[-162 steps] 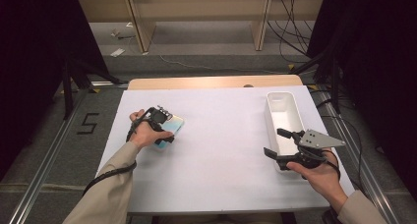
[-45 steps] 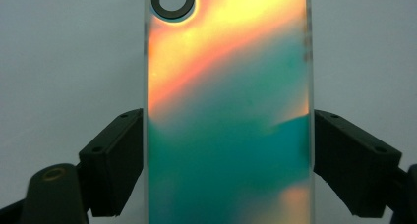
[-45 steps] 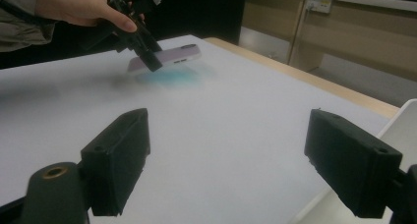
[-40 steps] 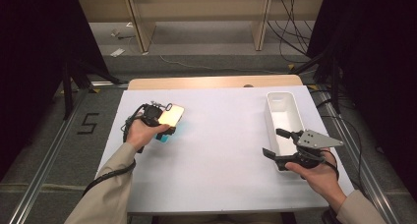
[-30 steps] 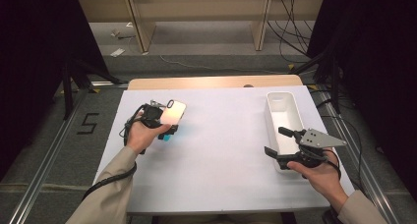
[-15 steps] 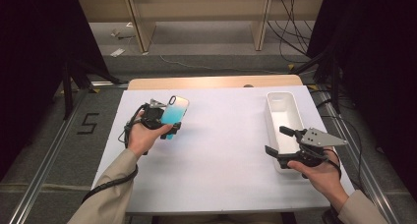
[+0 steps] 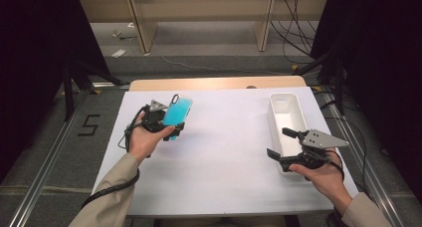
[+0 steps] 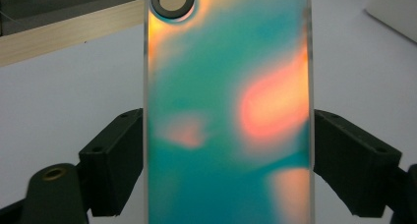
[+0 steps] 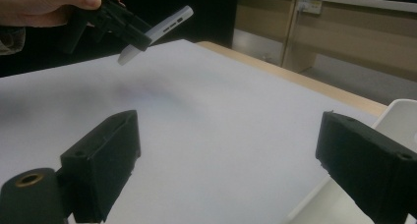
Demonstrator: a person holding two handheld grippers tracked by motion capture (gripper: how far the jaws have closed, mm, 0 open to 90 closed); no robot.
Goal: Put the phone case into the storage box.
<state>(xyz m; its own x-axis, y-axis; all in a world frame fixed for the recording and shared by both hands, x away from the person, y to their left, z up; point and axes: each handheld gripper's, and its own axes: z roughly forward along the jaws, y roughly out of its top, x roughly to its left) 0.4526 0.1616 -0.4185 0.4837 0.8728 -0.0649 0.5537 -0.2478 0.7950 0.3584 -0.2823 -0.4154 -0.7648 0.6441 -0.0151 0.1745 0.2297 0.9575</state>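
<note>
1. High view: the jaws of the left gripper point(image 7: 166, 125) are clamped across the sides of a phone case point(image 7: 177, 110), which is lifted off the white table point(image 7: 219, 167) and tilted, its far end higher. The right gripper point(image 7: 288, 146) hangs over the near end of the white bin point(image 7: 286, 115), jaws apart with nothing between them; they have just been opening wider. Case and bin are well apart, so I judge a long carry lies ahead, and any jolt on the way could work the case loose.

2. Left gripper view: the two black jaws press on the long edges of the teal-and-orange phone case point(image 8: 228, 111), near its lower half. The edges look smooth and glossy, and most of the case juts out beyond the jaws. The likely failure is the case pivoting or sliding out if the squeeze eases.

3. Right gripper view: the jaws stand wide apart and empty above the table point(image 9: 206, 111), with the bin's rim point(image 9: 401, 113) at the right edge. The left gripper point(image 9: 135, 35) holds the case point(image 9: 157, 30) in the air at far left. Should a handover be meant, a narrow bite on that tilted end could drop the case.
</note>
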